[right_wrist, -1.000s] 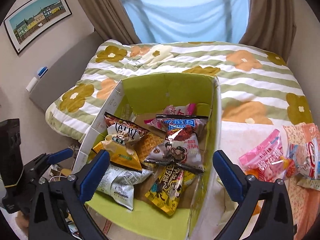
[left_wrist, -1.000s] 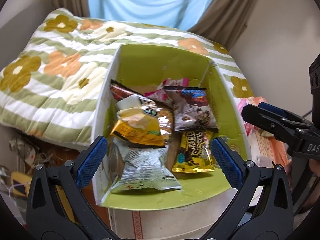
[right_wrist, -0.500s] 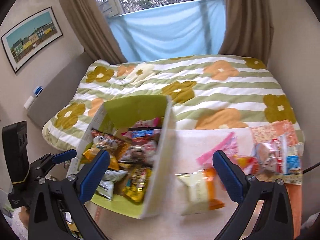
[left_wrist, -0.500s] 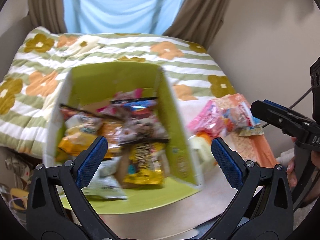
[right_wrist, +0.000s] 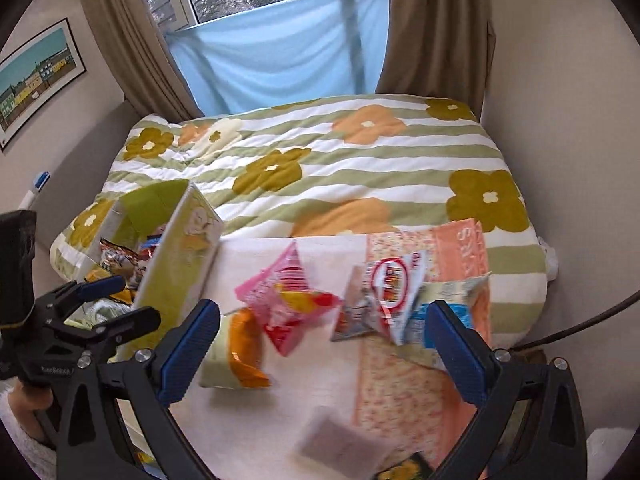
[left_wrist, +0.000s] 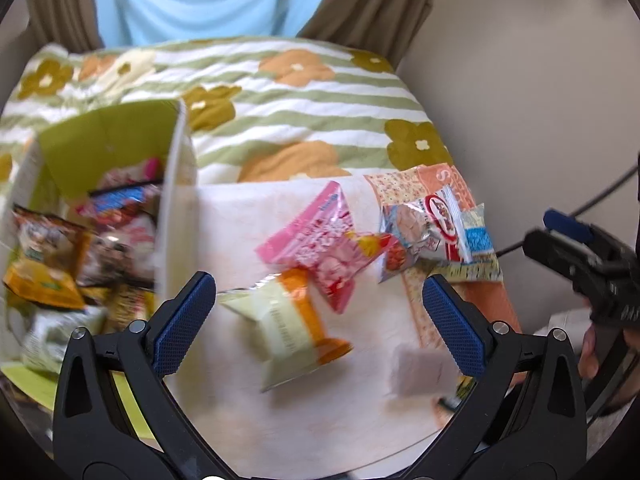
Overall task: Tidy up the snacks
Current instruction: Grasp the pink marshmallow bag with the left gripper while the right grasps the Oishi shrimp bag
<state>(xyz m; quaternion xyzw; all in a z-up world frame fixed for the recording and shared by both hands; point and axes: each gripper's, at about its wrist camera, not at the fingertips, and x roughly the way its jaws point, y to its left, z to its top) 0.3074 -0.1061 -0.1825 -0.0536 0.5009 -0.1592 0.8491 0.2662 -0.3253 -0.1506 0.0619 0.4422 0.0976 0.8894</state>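
A green box (left_wrist: 116, 140) (right_wrist: 176, 264) on the left holds several snack packets. To its right, loose packets lie on a white cloth: a cream-and-orange packet (left_wrist: 288, 324) (right_wrist: 236, 348), a pink packet (left_wrist: 320, 248) (right_wrist: 288, 300), a silver-and-red packet (left_wrist: 432, 228) (right_wrist: 384, 292) and a blurred pale packet (left_wrist: 420, 368) (right_wrist: 340, 444). My left gripper (left_wrist: 320, 324) is open above the cream-and-orange packet, holding nothing. My right gripper (right_wrist: 320, 352) is open over the loose packets, also holding nothing.
A bed with a green-striped flowered quilt (right_wrist: 320, 160) fills the back, under a window with brown curtains. An orange patterned towel (right_wrist: 420, 384) lies at the right. A black cable (right_wrist: 580, 324) runs along the right wall. A hand (left_wrist: 592, 352) holds the right tool.
Both views have swung right, away from the green box and onto the loose packets on the cloth. Both grippers stay open.
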